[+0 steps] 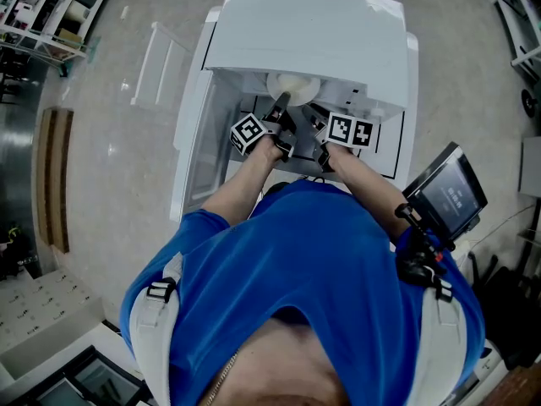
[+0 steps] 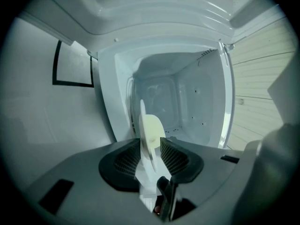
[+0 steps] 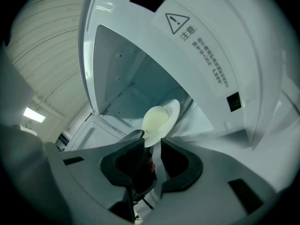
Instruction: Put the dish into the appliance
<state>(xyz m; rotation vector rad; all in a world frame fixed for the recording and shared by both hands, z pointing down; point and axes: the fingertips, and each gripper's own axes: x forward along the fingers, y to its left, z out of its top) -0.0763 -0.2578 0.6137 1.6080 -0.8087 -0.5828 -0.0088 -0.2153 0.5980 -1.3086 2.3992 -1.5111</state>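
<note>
Edgewise, the dish [image 2: 152, 125] stands between the left tool's [image 2: 149, 145] parted jaws.

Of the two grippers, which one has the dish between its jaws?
The left gripper: the pale dish stands between its jaws, at the mouth of the appliance. The right gripper only faces the dish, which lies ahead of its jaws.

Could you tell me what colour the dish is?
The dish is creamy white; right gripper view.

One dish [image 1: 293, 85]; one appliance [image 1: 304, 24]; two grippers, a left gripper [image 1: 281, 106] and a right gripper [image 1: 314, 118]; one person [image 1: 296, 260]
</note>
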